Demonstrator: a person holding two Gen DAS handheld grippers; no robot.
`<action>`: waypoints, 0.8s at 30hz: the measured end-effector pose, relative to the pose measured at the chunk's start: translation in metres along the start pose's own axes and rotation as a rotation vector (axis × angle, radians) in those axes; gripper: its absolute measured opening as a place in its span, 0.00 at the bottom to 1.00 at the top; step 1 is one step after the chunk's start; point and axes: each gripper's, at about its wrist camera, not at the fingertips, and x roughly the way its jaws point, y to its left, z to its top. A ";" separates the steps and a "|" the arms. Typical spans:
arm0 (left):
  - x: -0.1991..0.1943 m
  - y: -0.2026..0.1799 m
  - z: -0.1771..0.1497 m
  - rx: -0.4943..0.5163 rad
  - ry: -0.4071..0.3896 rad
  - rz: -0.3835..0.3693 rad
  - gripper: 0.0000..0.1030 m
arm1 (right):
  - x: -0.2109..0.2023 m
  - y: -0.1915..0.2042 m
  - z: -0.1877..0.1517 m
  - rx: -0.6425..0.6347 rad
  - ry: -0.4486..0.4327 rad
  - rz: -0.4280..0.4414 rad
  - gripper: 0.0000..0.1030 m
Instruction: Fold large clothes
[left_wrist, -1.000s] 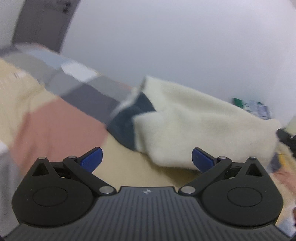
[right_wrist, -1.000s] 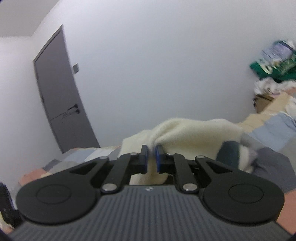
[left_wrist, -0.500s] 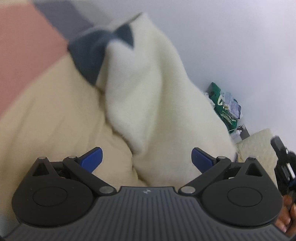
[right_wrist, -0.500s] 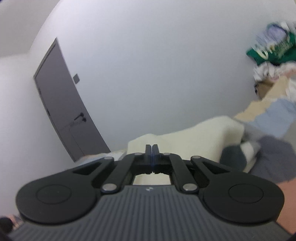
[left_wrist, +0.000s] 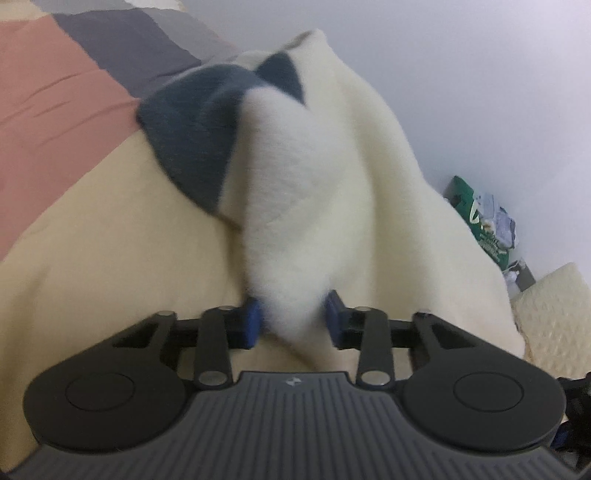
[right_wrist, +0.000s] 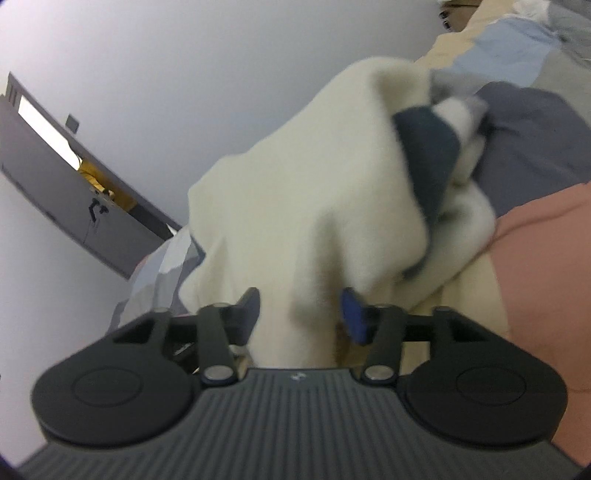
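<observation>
Cream fleece garment (left_wrist: 332, 192), left wrist view: on the patchwork bedspread (left_wrist: 62, 110); left gripper (left_wrist: 291, 317), wide before, closing on a fold. Right wrist view: right gripper (right_wrist: 299, 310), previously pinched, opening around fleece; grey door (right_wrist: 74, 192) behind.

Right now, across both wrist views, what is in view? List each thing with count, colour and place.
fleece garment: one, cream with dark blue-grey patches, heaped on the bed
bedspread: one, patchwork of pink, beige, grey and pale blue, under the garment
door: one, grey, far wall, right wrist view
green bag: one, green, by the wall past the bed
wall: white, behind the bed
left tongs: black with blue pads, closing, a fold of fleece between them
right tongs: black with blue pads, opening, fleece between them
</observation>
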 end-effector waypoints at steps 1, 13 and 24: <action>0.000 0.002 0.001 -0.004 0.000 -0.001 0.33 | 0.004 0.000 0.000 -0.006 0.008 -0.004 0.51; -0.053 -0.019 0.017 -0.004 -0.121 -0.121 0.19 | 0.043 -0.009 0.001 0.013 0.030 -0.075 0.18; -0.170 -0.031 0.014 -0.045 -0.259 -0.149 0.16 | -0.030 0.041 -0.013 -0.226 -0.103 0.095 0.09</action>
